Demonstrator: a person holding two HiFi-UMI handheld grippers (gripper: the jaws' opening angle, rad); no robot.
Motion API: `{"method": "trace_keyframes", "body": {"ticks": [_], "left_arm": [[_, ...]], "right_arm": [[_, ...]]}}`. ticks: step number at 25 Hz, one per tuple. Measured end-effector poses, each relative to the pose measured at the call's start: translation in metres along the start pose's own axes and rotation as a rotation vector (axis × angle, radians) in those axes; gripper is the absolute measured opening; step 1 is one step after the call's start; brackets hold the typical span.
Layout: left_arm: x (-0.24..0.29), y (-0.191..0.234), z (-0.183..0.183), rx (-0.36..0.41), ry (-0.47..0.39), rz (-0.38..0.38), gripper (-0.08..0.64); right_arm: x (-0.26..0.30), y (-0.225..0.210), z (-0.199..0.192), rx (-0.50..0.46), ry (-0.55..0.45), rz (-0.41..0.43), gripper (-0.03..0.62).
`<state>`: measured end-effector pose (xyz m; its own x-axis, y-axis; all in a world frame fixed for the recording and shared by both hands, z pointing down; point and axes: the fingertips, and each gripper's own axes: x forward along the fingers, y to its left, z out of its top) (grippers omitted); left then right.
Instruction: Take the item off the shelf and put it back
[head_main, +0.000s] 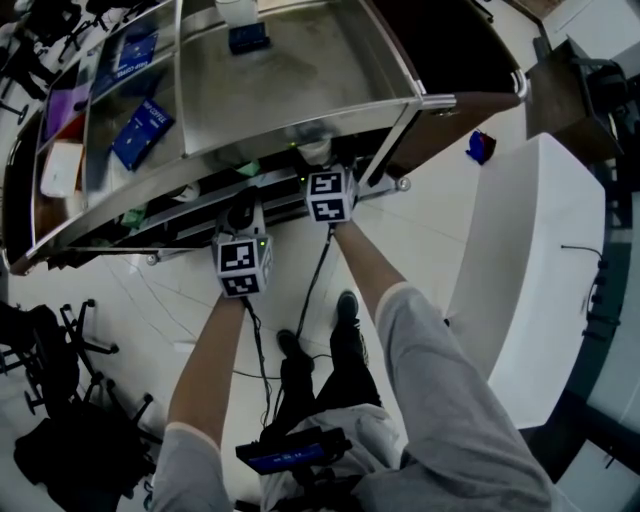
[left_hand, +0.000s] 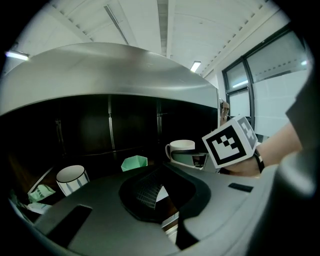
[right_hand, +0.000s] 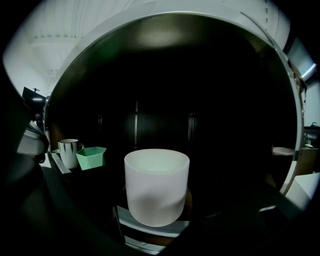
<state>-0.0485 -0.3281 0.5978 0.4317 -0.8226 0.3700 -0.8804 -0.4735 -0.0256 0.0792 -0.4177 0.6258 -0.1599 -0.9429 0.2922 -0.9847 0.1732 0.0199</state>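
Left gripper (left_hand: 164, 172): down low at the front of the shelf unit (head_main: 300, 90), jaws brought together, nothing between them.
Right gripper (head_main: 320, 168): right alongside and a touch farther in, jaws spread wide around the White cup; they look clamped on its sides, though the pads are lost in the dark.
White cup (right_hand: 157, 187): upright, dead centre between those jaws, right at the front lip of the lower shelf, under the metal top.
Green bowl (right_hand: 91, 157): deeper in and off to the cup's left, sitting on the same shelf.
Striped mug (right_hand: 68, 152): just beside the bowl, on its far-left side, upright.
Blue packets (head_main: 140, 132): up on the metal top, well apart from the cup.
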Motion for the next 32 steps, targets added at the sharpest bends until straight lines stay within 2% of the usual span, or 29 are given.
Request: {"method": "trace_keyframes", "body": {"ticks": [18,32], "left_arm": [[0.008,0.000,-0.010,-0.012,0.014,0.007,0.005],[0.000,0.004,-0.019,-0.034,0.027,0.021,0.005]], "right_arm": [[0.020,0.002,-0.014,0.016,0.022,0.010,0.405],[0.011,-0.001,-0.012,0.013,0.023,-0.019,0.422]]}}
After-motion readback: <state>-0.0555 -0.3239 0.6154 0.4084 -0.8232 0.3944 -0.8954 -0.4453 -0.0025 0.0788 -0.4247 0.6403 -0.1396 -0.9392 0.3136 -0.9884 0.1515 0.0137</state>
